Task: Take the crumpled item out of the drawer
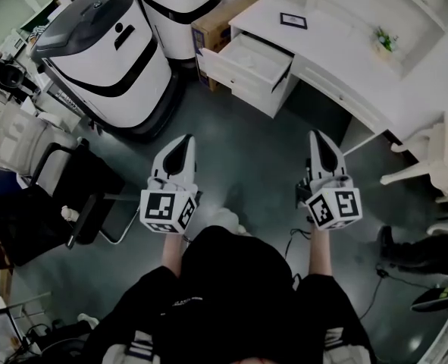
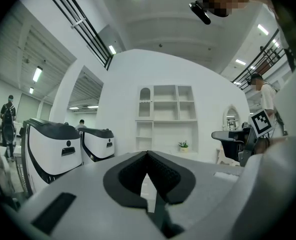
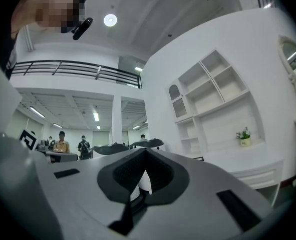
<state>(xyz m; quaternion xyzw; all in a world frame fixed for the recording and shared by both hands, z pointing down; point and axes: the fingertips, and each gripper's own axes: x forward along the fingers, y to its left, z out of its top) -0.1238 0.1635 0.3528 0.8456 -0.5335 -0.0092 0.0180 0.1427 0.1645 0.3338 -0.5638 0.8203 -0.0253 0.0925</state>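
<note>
While left gripper [image 1: 183,140] and right gripper [image 1: 319,137] hang closed, empty, open drawer [image 1: 225,73] lies well ahead; white machines [image 1: 111,65] beside it.

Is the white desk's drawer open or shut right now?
Open. The white drawer juts out from the white desk front, its hollow inside showing from above.

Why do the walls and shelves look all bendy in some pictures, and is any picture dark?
Left gripper view: the wide lens bows the shelves and blackens the corners. Right gripper view: same bulge, the shelves lean, and a ceiling lamp glares. Head view: dimmer overall, grey floor dark, white desk bright.
</note>
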